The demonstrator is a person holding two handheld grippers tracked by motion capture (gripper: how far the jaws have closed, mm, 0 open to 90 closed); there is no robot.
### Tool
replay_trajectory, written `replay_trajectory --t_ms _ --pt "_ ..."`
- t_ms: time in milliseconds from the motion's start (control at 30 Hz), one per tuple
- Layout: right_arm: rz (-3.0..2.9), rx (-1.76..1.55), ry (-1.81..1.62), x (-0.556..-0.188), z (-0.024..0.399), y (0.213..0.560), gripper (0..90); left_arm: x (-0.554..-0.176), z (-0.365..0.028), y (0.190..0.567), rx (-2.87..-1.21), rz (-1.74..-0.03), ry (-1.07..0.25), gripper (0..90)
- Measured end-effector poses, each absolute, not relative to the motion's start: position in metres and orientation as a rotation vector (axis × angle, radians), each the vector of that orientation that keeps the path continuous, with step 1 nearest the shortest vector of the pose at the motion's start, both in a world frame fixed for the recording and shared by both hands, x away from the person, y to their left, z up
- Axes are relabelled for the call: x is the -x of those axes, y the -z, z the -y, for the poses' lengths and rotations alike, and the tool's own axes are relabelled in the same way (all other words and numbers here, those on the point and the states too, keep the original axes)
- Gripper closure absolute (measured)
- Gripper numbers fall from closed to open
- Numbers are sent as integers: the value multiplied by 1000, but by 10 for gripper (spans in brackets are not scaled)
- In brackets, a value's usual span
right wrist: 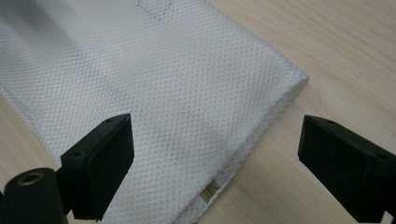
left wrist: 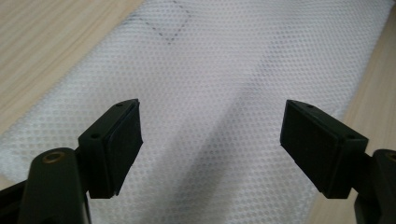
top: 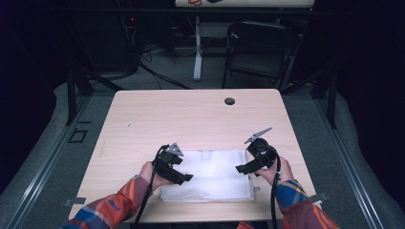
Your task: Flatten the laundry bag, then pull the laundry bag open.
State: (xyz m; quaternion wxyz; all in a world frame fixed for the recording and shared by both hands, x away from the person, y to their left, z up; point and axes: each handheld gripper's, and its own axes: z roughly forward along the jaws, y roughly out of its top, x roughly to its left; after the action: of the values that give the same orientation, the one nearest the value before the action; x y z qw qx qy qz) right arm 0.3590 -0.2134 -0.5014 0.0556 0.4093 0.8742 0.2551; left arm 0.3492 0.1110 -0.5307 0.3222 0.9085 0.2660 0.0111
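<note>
So I've got one white mesh bag (top: 210, 176) lying flat near the front edge of the pale wood-grain table (top: 191, 119); it's rectangular, dotted weave, folded layers showing at its right edge; two grippers, left gripper (top: 187, 177) and right gripper (top: 240, 168), each tilted inward over one end of it; both sets of jaws wide apart, nothing held.

Lab: dark curtains, cable tangle (top: 143, 52), folding chair (top: 258, 47), bare table (top: 191, 114).
</note>
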Motion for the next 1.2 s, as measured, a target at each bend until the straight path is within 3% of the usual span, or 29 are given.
replay_trajectory --t_ms 500,967,1200 --pt "-2639 -1281 -771 -356 224 503 151 -317 -74 541 -2506 -477 39 291" --pt "-2653 -1298 -763 -358 227 506 166 -311 -67 554 -2610 -374 5 702" --pt "-2658 -1296 -768 -358 227 507 171 -311 -67 556 -2619 -358 -11 839"
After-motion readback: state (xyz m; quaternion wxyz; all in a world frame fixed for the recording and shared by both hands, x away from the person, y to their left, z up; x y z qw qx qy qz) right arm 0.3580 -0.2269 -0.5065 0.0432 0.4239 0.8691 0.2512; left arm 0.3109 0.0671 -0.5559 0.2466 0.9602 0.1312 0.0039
